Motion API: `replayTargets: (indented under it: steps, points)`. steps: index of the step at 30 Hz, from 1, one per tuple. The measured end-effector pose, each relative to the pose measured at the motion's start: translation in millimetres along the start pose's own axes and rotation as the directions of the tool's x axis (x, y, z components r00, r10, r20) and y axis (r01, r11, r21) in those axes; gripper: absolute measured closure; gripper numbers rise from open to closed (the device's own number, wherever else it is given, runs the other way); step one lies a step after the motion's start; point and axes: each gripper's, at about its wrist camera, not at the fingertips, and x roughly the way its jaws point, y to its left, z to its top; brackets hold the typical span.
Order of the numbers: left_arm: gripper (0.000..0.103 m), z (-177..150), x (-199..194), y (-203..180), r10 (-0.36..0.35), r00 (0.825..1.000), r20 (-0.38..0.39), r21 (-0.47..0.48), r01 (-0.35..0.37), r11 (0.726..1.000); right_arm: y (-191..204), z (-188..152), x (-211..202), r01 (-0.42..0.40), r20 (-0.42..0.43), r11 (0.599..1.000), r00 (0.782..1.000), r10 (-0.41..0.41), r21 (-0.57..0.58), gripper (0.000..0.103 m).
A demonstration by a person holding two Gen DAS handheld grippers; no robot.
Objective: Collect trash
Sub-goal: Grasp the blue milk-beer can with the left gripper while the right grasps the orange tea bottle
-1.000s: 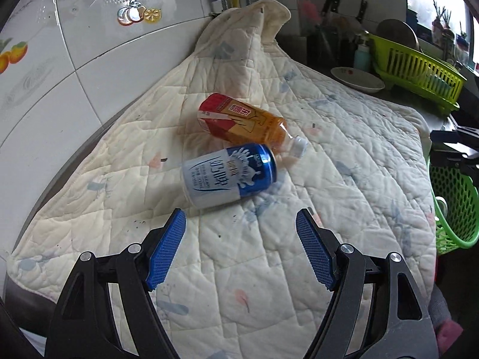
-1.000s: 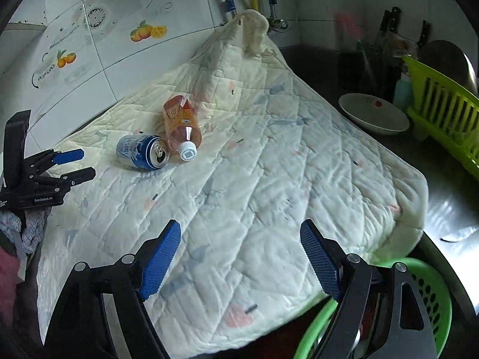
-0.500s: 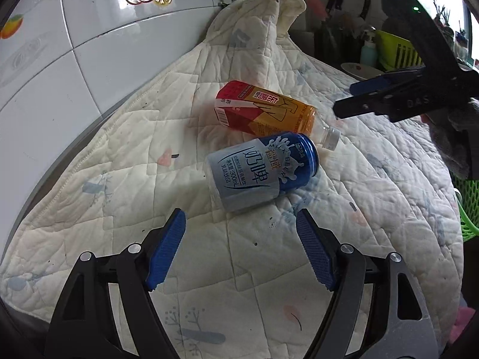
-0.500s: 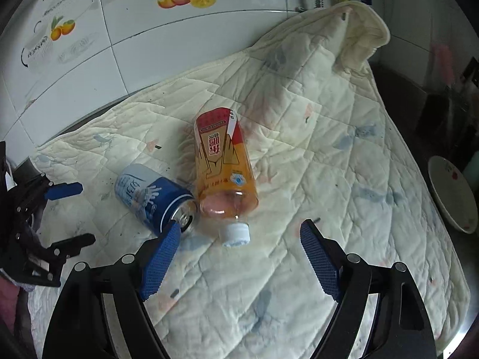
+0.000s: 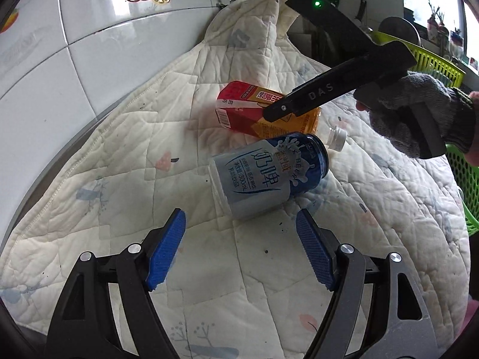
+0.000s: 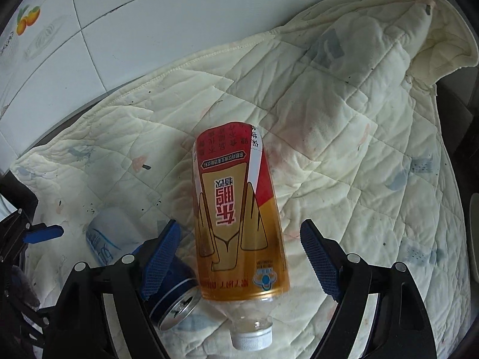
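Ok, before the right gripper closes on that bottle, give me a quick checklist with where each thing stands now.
1. Right gripper open: ok.
2. Bottle between its fingers: ok, not yet touched.
3. Bottle lined up with the fingers: ok, lying lengthwise between them, cap toward the camera.
4. Can clear of the grip: not ok, it lies against the bottle right beside the right gripper's left-hand finger.
5. Left gripper out of the way: ok, open, short of the can.
6. Green basket within reach: cannot tell.
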Motion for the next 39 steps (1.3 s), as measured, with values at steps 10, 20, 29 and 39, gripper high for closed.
replayTargets:
  steps: [10, 20, 29, 39]
  points:
    - [0.028, 6.1, 4.3, -1.6, 0.006, 1.000, 0.007, 0.056, -0.006, 0.998, -1.2, 8.9, 35.3, -0.025, -0.055, 0.999, 0.998, 0.027, 0.023, 0.031]
    - [0.016, 26.0, 11.5, -17.7, -0.059, 0.998, 0.021, 0.259, 0.051, 0.964, -19.6, -12.7, -8.2, -0.075, 0.005, 0.995, 0.997, 0.075, 0.068, 0.035]
    - [0.016, 42.5, 41.9, -29.3, -0.097, 0.995, -0.035, 0.395, 0.103, 0.913, -42.7, -53.8, -69.7, -0.065, 0.035, 0.990, 0.998, 0.061, 0.122, 0.035]
    - [0.014, 52.9, 72.5, -43.8, -0.099, 0.989, -0.113, 0.527, 0.144, 0.837, -50.5, -109.7, -140.9, -0.056, 0.067, 0.980, 0.997, 0.044, 0.192, 0.035]
